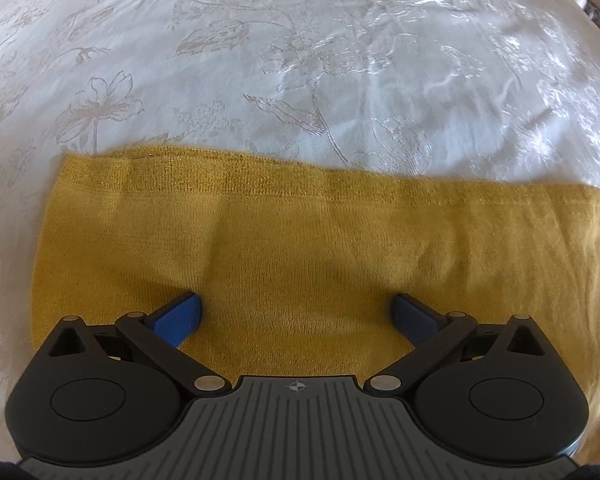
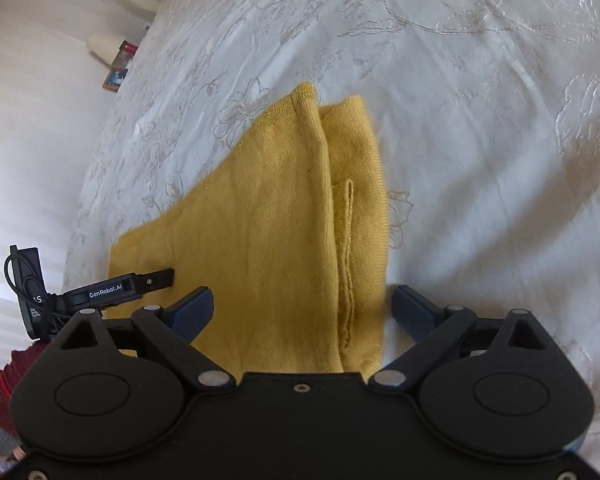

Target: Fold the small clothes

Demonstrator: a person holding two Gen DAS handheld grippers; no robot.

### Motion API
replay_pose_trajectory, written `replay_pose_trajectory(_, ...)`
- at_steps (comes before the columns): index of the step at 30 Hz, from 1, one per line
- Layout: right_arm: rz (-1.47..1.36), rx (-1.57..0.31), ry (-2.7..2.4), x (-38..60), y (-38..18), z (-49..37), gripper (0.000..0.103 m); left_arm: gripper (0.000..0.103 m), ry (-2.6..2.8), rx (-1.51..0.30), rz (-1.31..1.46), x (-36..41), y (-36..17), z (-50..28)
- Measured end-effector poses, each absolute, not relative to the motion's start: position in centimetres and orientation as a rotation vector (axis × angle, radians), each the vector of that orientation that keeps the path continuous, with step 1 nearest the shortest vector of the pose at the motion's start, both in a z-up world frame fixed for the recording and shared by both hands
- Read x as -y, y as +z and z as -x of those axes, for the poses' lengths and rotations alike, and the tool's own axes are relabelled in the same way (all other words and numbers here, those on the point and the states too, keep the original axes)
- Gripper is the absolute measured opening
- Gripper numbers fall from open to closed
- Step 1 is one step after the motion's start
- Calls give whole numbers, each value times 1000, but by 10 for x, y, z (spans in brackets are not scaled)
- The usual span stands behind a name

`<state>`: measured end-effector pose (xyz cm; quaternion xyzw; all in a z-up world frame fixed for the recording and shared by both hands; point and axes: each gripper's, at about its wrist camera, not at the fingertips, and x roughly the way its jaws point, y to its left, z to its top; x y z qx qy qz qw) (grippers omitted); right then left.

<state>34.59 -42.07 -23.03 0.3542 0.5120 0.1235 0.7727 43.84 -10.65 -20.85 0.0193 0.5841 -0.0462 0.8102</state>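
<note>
My left tool hangs wide open over the yellow garment, whose long axis runs crosswise; my right tool, equally open, straddles its end, both holding nothing.

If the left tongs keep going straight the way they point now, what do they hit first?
Most likely the yellow knit garment. The left tongs are open just above it, both blue fingers over the fabric, which fills the line ahead; beyond lies only the white floral bedspread. Exact height above the cloth is unclear.

Mustard-yellow knit garment, folded in layers, lying flat on embroidered white bedspread
</note>
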Motion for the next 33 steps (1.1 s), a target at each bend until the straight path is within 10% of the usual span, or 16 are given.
replay_pose_trajectory(20, -814, -1105, 261, 421, -230, -338, 102, 101, -124, -1152, -39, 105, -170, -434)
replay_pose_trajectory(23, -772, -1115, 254, 417, -227, -338, 93, 101, -121, -1150, -23, 105, -167, -399)
replay_pose_trajectory(31, -711, -1189, 219, 415, -218, -346, 30, 102, -192, -1294, -42, 105, -207, -365)
replay_pose_trajectory(33, -688, -1189, 214, 410, -210, -348, 30, 102, -207, -1284, -65, 105, -206, -367)
